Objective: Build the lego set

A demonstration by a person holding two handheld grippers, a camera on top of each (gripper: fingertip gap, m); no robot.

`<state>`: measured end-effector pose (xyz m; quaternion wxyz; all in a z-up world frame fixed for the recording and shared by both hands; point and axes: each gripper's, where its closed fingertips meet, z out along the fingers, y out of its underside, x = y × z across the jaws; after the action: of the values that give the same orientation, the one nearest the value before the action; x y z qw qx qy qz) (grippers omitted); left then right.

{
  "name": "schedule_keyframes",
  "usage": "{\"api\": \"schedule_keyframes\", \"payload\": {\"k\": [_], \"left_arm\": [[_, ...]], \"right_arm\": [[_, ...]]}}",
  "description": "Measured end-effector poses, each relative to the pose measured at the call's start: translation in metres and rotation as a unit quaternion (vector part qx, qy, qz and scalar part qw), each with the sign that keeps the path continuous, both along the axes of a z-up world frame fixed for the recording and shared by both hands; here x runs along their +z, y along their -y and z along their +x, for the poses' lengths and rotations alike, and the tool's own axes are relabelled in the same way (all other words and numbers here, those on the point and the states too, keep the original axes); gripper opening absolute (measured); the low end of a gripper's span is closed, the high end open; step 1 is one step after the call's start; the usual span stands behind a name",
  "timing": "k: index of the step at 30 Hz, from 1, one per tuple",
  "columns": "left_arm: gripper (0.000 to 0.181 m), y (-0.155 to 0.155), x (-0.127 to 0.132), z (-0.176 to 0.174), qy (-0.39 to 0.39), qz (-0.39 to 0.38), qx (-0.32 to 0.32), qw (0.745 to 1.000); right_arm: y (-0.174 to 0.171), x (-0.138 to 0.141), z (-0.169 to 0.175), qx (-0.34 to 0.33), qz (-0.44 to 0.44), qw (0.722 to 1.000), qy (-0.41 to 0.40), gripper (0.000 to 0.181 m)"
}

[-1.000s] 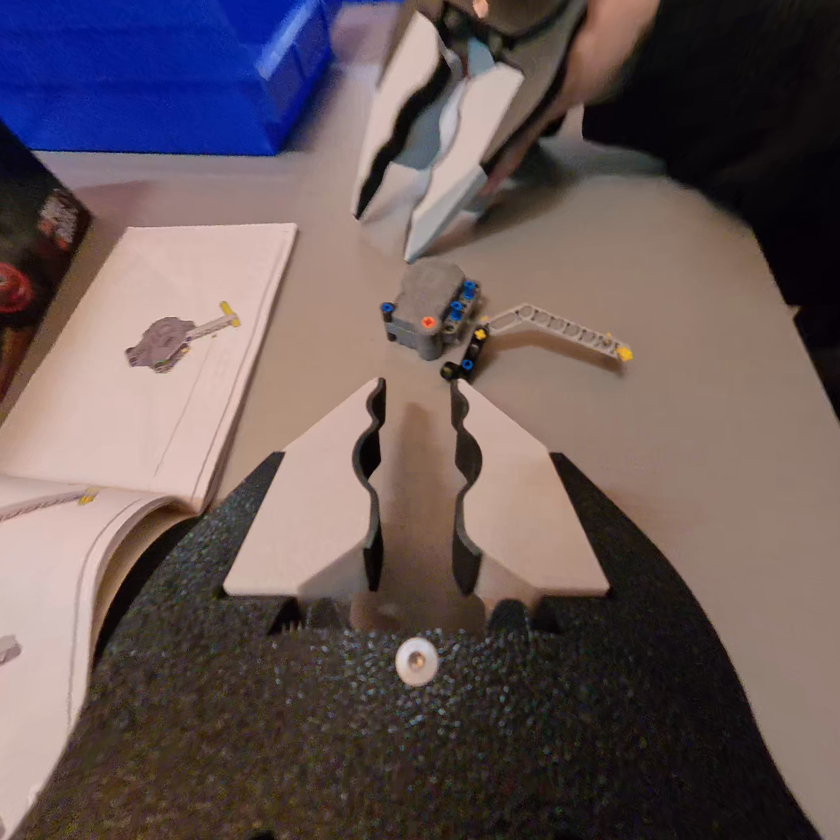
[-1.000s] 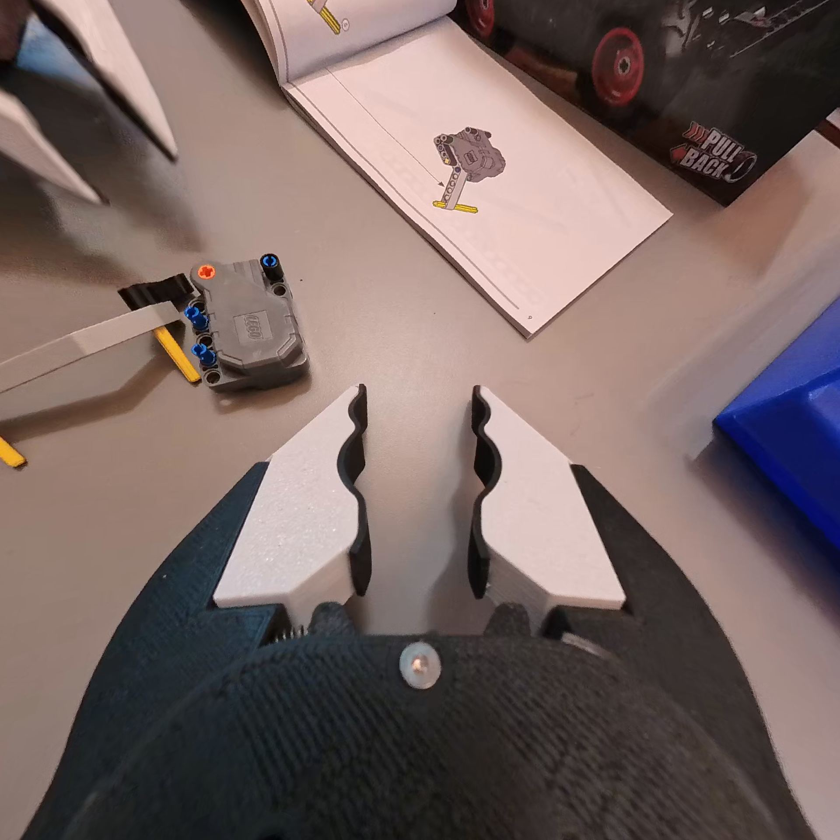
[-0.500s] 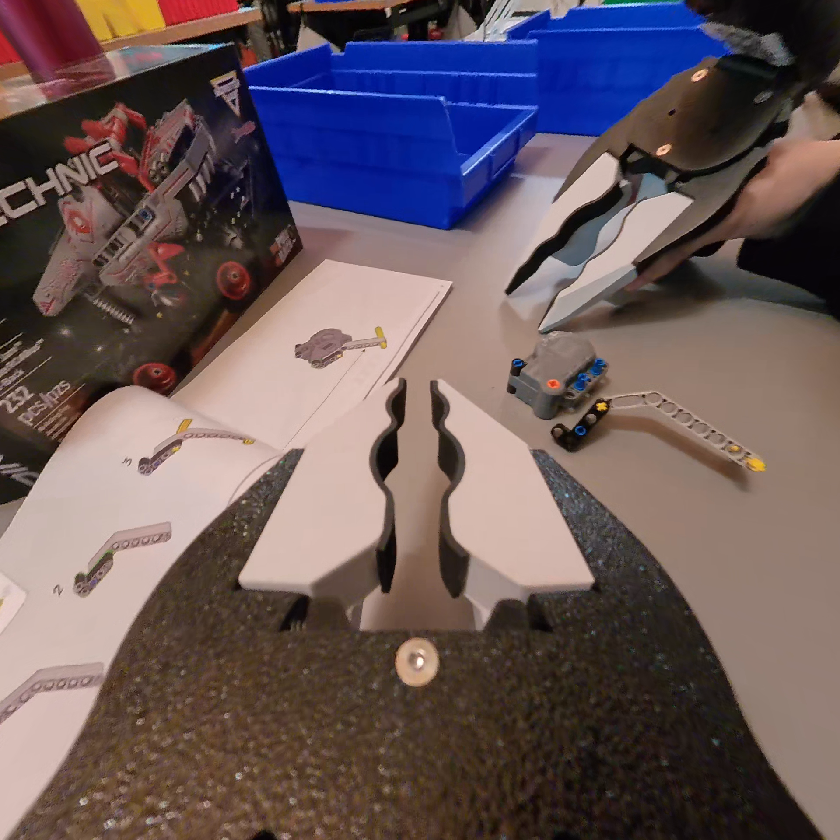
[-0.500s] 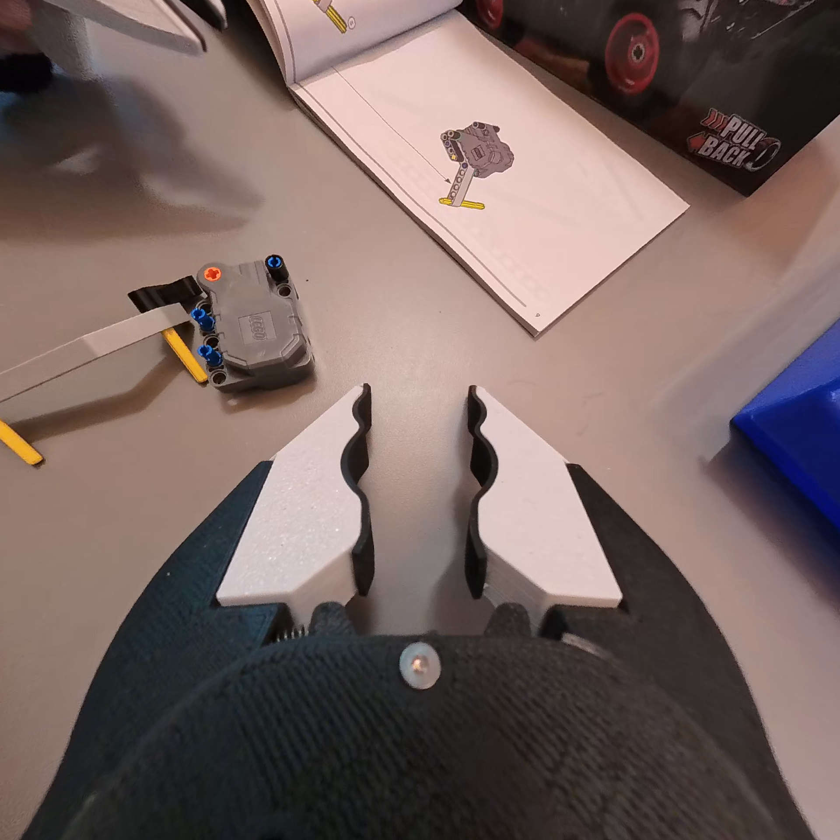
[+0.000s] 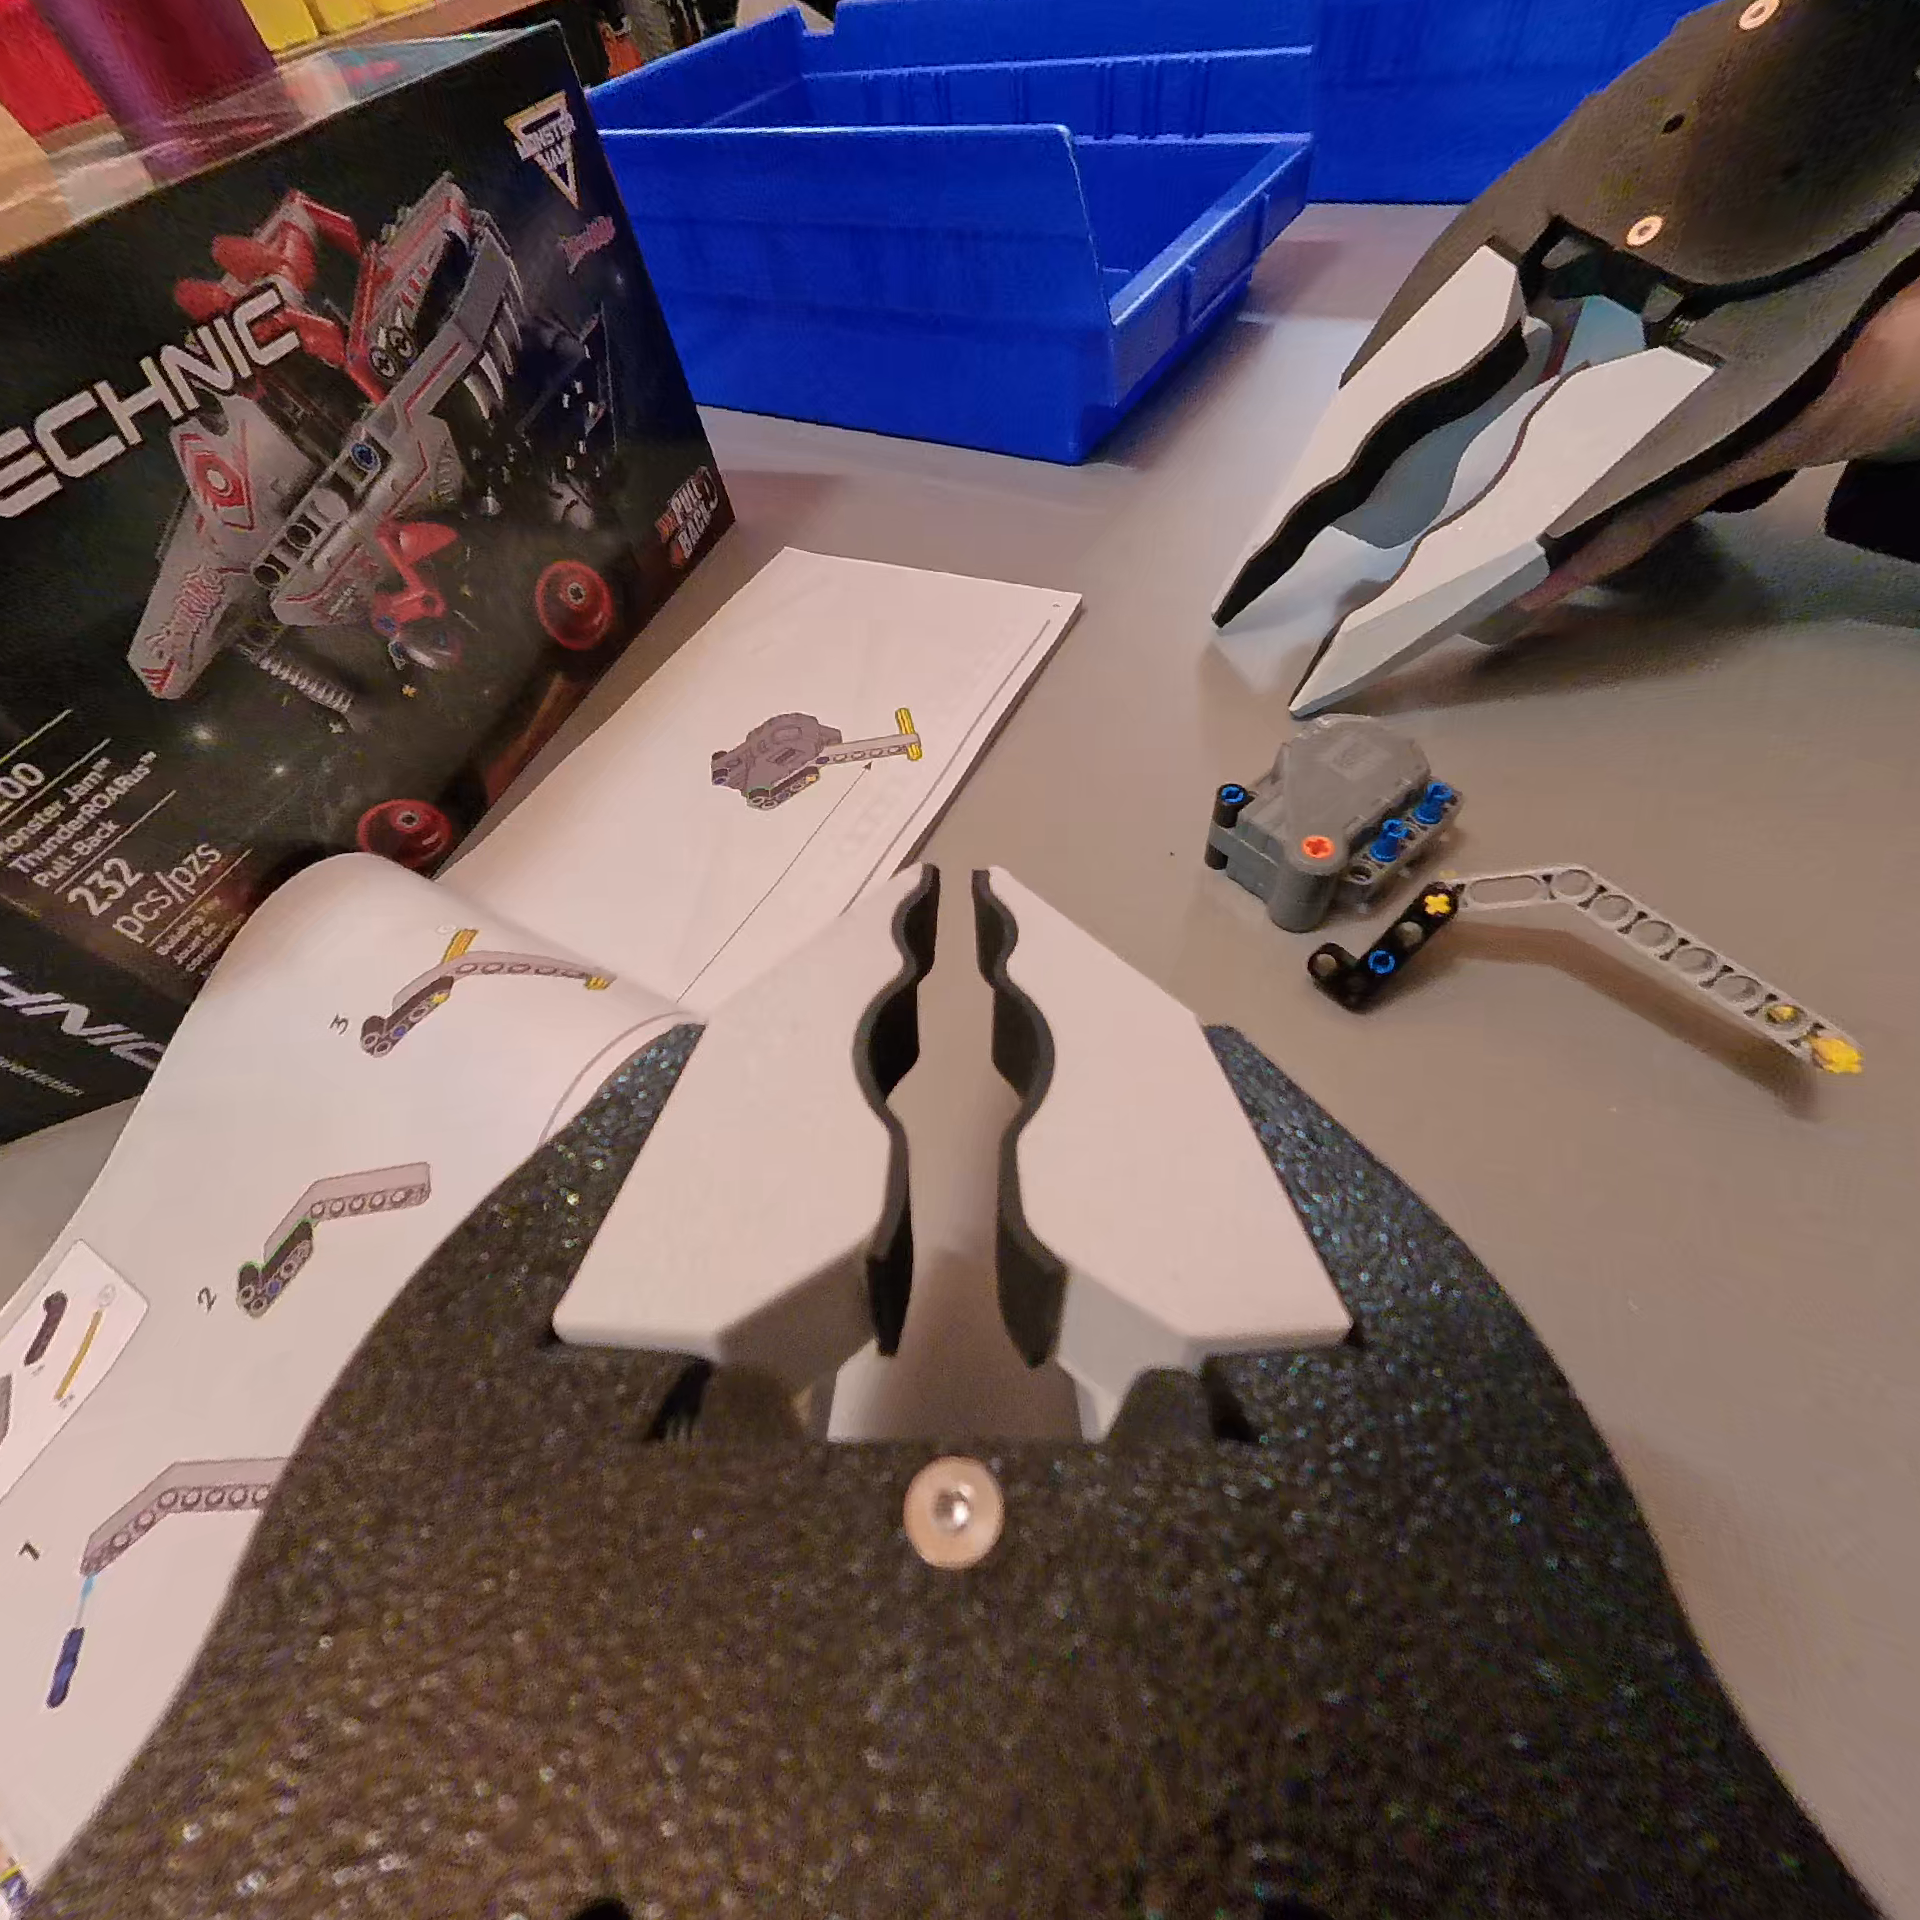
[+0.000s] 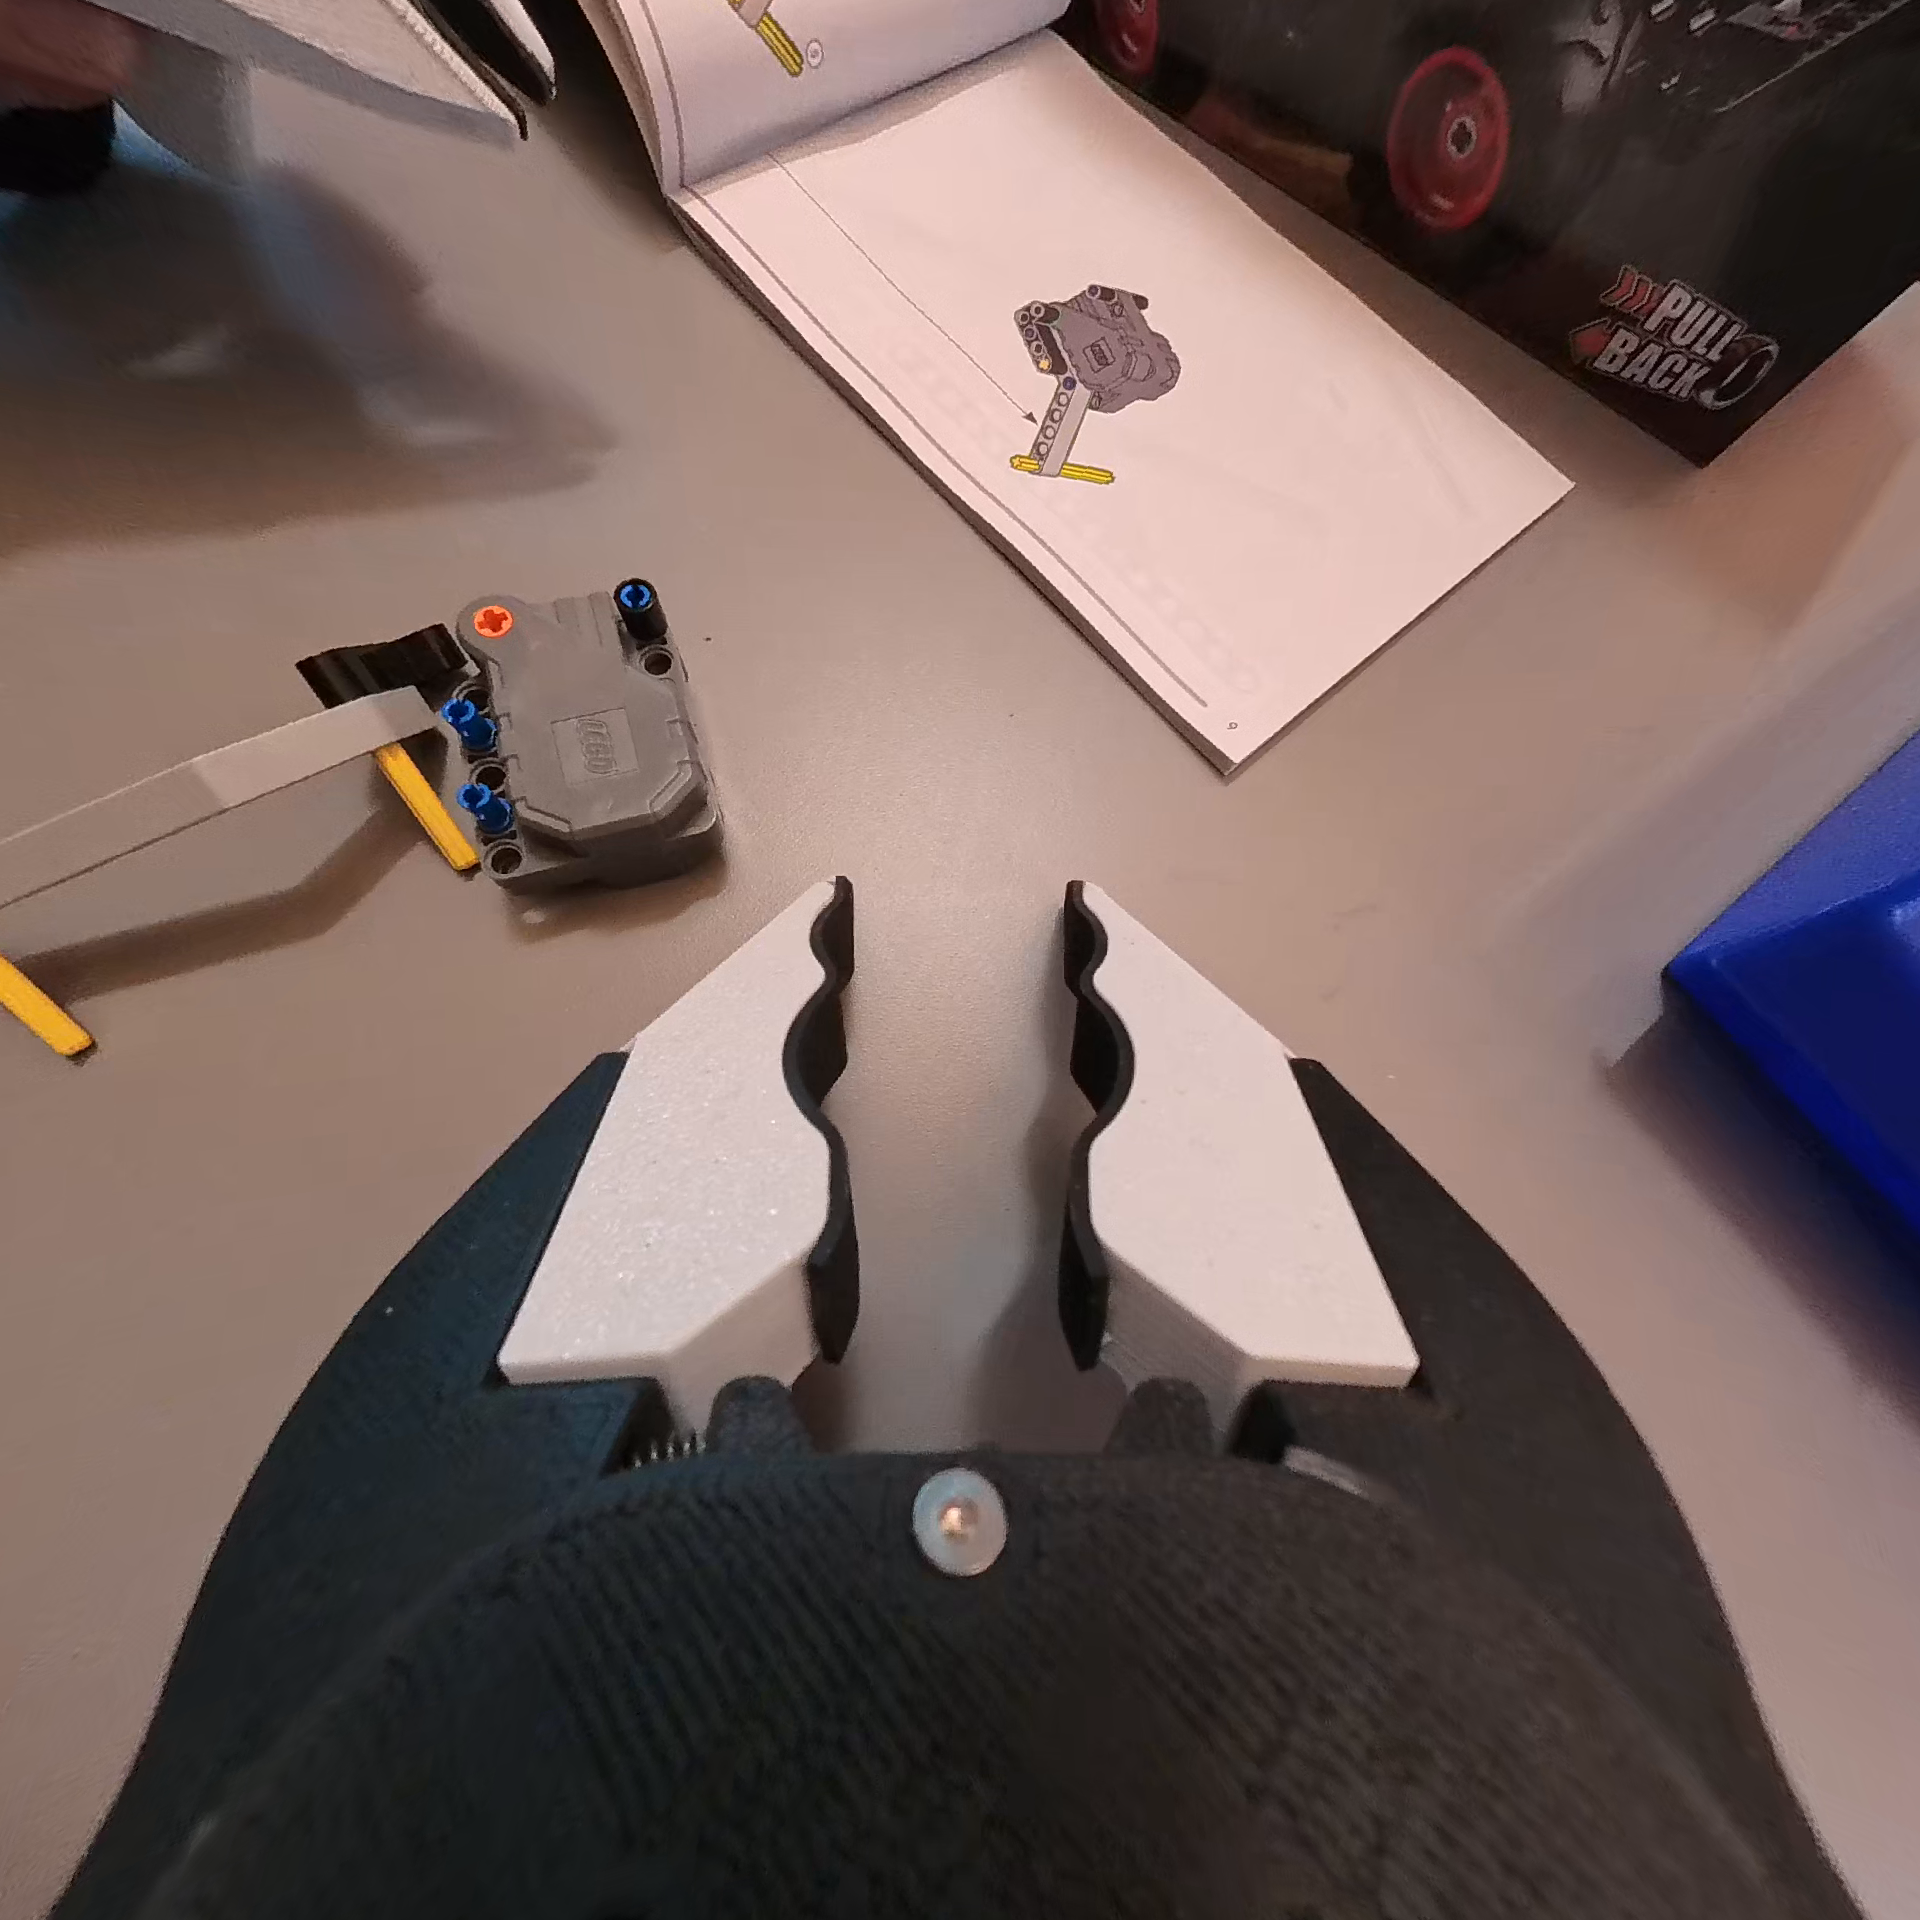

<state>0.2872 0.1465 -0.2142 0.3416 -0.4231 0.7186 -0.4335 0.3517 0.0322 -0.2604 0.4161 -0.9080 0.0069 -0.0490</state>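
Note:
A grey motor block (image 5: 1335, 821) with blue pins lies on the grey table. Beside it lies a bent grey beam (image 5: 1621, 951) with a black piece and a yellow axle. My left gripper (image 5: 956, 883) hovers over the open instruction booklet (image 5: 831, 727), left of the parts. Its jaws are almost together and hold nothing. My right gripper (image 5: 1259, 665) is open and empty, its tips just behind the block. In the right wrist view my right gripper (image 6: 958, 894) sits right of the block (image 6: 597, 743) and the beam (image 6: 208, 779).
The set's dark box (image 5: 312, 468) stands at the left behind the booklet. Blue bins (image 5: 935, 239) line the back of the table. In the right wrist view the booklet (image 6: 1195, 416) and box (image 6: 1558, 156) lie ahead, and a blue bin corner (image 6: 1829, 987) is at the right. Spacing between my two grippers at the tips: around 15 cm. The block (image 6: 597, 743) sits 5 cm or so from the ends of my right fingers. It is also in sight in the left wrist view (image 5: 1348, 762).
My left gripper has drawn back from the parts and swung left over the booklet, and its jaws have narrowed. My right gripper has barely moved. The parts lie where they were.

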Motion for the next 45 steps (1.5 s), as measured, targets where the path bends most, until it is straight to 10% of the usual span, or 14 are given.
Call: {"api": "schedule_keyframes", "payload": {"k": [8, 20, 45], "left_arm": [[0.004, 0.008, -0.004, -0.004, -0.010, 0.013, -0.029, 0.999], [0.016, 0.062, -0.036, -0.050, -0.103, 0.076, -0.243, 0.961], [0.013, 0.076, -0.042, -0.033, -0.074, 0.133, -0.213, 0.965]], "right_arm": [[0.000, 0.000, 0.000, 0.001, 0.000, 1.000, 0.002, 0.039], [0.000, 0.000, -0.001, 0.001, 0.000, 1.000, 0.002, 0.038], [0.000, 0.000, -0.001, 0.002, 0.000, 1.000, 0.001, 0.038]]}}
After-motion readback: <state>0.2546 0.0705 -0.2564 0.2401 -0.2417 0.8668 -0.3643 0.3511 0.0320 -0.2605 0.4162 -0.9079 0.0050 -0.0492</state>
